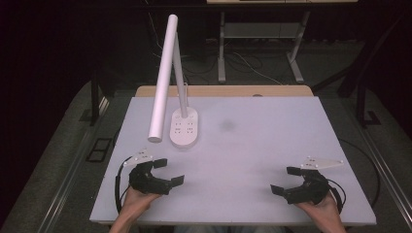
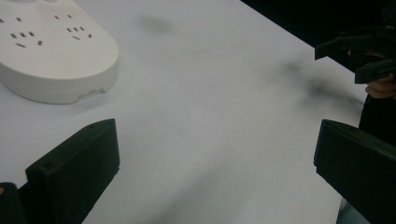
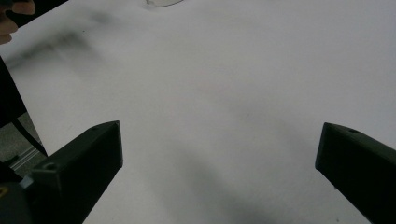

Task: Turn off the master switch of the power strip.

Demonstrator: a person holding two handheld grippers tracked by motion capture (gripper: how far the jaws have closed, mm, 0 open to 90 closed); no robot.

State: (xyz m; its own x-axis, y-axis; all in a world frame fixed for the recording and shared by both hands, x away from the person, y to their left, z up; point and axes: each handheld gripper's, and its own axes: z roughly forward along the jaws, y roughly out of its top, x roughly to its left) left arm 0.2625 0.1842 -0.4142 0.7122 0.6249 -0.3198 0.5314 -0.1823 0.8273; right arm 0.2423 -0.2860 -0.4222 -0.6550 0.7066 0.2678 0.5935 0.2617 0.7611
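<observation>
White table in dark room | white oval-based desk lamp at 1 o'clock, nearer left gripper | right gripper well apart | both jaws wide, empty

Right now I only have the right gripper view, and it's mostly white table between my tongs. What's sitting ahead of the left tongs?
Observer: A white desk lamp stands on the far left part of the table. Its oval base is just ahead of the left tongs.
Operator: Are the left tongs holding anything?
Observer: No, they are open and empty, apart from the base.
Operator: Which way does the lamp lean?
Observer: Its long tube head slopes down toward the person's side and ends above the base's left edge.
</observation>
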